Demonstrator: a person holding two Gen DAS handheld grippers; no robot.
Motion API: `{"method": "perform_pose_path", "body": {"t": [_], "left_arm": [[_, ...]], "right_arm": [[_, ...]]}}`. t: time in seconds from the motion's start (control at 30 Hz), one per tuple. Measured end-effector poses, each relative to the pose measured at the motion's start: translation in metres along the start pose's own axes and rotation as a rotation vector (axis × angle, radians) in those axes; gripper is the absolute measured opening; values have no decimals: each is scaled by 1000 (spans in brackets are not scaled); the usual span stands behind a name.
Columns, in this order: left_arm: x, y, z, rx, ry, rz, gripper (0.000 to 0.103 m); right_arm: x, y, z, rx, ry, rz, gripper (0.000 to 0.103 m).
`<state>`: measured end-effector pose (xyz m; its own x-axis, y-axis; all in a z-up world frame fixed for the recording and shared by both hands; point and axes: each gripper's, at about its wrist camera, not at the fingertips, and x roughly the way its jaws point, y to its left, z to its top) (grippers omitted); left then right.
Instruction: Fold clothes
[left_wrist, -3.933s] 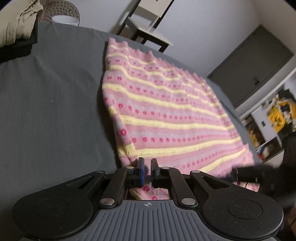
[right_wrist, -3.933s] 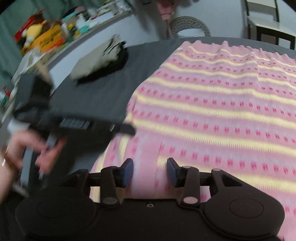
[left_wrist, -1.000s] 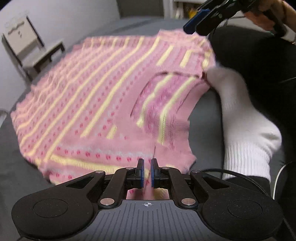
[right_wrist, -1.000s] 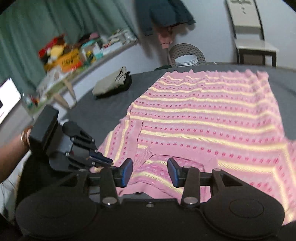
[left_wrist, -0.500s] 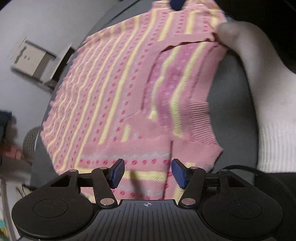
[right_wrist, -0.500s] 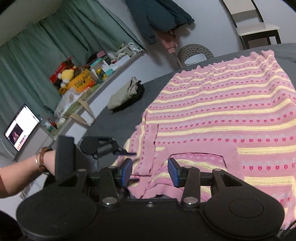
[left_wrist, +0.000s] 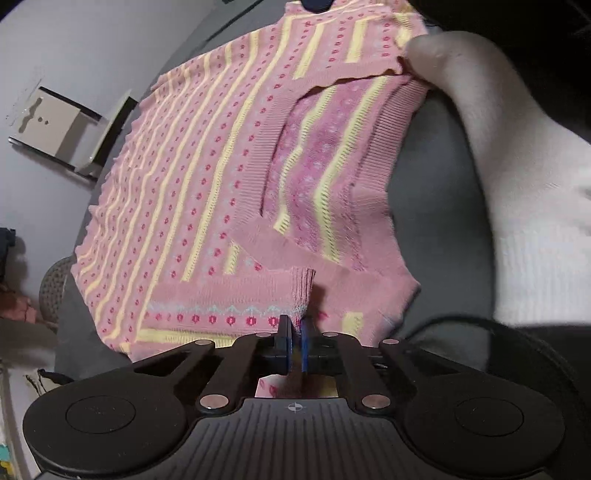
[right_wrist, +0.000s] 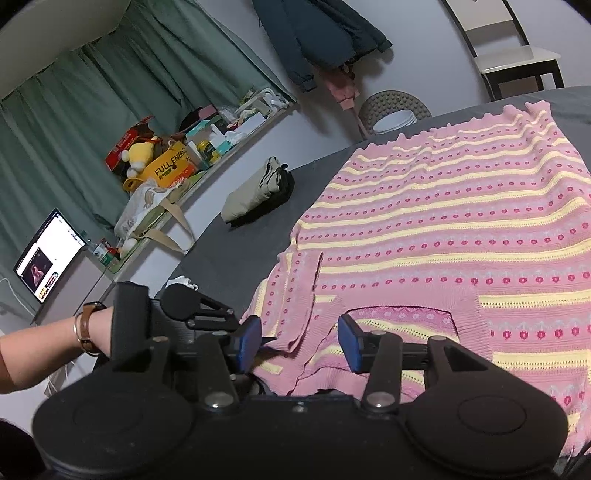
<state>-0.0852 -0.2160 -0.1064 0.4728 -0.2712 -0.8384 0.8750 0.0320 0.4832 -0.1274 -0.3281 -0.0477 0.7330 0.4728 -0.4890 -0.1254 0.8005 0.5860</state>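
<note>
Left gripper jaws, apart half a second ago, now pinch the ribbed cuff of the pink sweater. Right gripper stays wide open over the sweater's neckline, sweater flat on grey bed.

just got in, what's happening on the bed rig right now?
A person is folding a pink striped sweater spread on a dark grey bed cover. The left gripper is shut on a bit of the sweater's ribbed edge at the near side. The right gripper is open, above the neckline, holding nothing. A folded pile of clothes lies off to the side.
</note>
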Motion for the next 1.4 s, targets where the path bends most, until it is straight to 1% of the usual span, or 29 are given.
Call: {"method": "perform_pose_path", "body": {"t": [0.1,0.2,0.3,0.4,0.47,0.5,0.53,0.57,0.6,0.63,0.67,0.7,0.73,0.8,0.83,0.9,1.0,1.07,1.13,1.17,1.2,1.23,1.27,1.33,1.4], "left_arm": [[-2,-2,-6,20,13,-10,4],[1,-2,-9,10,28,6,4],[3,1,-9,-15,36,9,5],[-4,7,-6,-69,34,-7,6],[-16,18,-3,-157,-13,-43,10],[-24,25,-1,-220,-51,-72,12],[-30,32,2,-289,-91,-109,15],[-36,40,7,-356,-131,-148,19],[-40,45,11,-413,-171,-181,32],[-44,49,16,-461,-210,-208,50],[-46,52,21,-504,-257,-231,59],[-49,55,26,-544,-311,-252,70],[-50,56,32,-575,-355,-271,71],[-49,57,43,-626,-406,-321,71],[-47,56,49,-642,-424,-339,71],[-42,50,58,-643,-446,-351,72],[-35,38,68,-624,-455,-381,72],[-32,30,71,-609,-456,-411,72],[-32,23,70,-594,-449,-431,72],[-33,21,69,-591,-448,-437,72],[-34,20,67,-591,-448,-442,72],[-36,20,64,-598,-451,-447,72],[-37,22,60,-619,-457,-457,72],[-37,27,52,-677,-474,-489,72],[-35,32,45,-743,-498,-523,72]], "right_arm": [[2,-1,0,2,8,-1,45],[3,-2,0,14,12,-8,46],[-2,-4,1,33,-21,-48,47],[-25,-13,10,67,-97,-156,49],[-50,-22,21,65,-138,-286,56],[-63,-28,26,62,-150,-354,64],[-76,-36,33,59,-159,-425,67],[-89,-49,39,63,-158,-497,67],[-100,-63,46,71,-150,-568,67],[-111,-78,53,79,-142,-638,68],[-118,-95,58,101,-116,-698,67],[-124,-113,62,131,-82,-752,67],[-129,-133,65,158,-41,-794,67],[-138,-171,65,244,44,-842,65],[-142,-185,62,293,75,-843,63],[-150,-208,53,393,125,-822,62],[-158,-222,35,485,166,-800,60],[-163,-228,24,557,157,-764,57],[-166,-234,14,639,135,-711,51],[-167,-237,11,676,119,-680,50],[-165,-239,10,705,108,-668,48],[-163,-242,9,730,104,-668,48],[-161,-244,7,756,99,-668,46],[-155,-247,4,790,92,-701,41],[-153,-246,-1,819,58,-725,40]]}}
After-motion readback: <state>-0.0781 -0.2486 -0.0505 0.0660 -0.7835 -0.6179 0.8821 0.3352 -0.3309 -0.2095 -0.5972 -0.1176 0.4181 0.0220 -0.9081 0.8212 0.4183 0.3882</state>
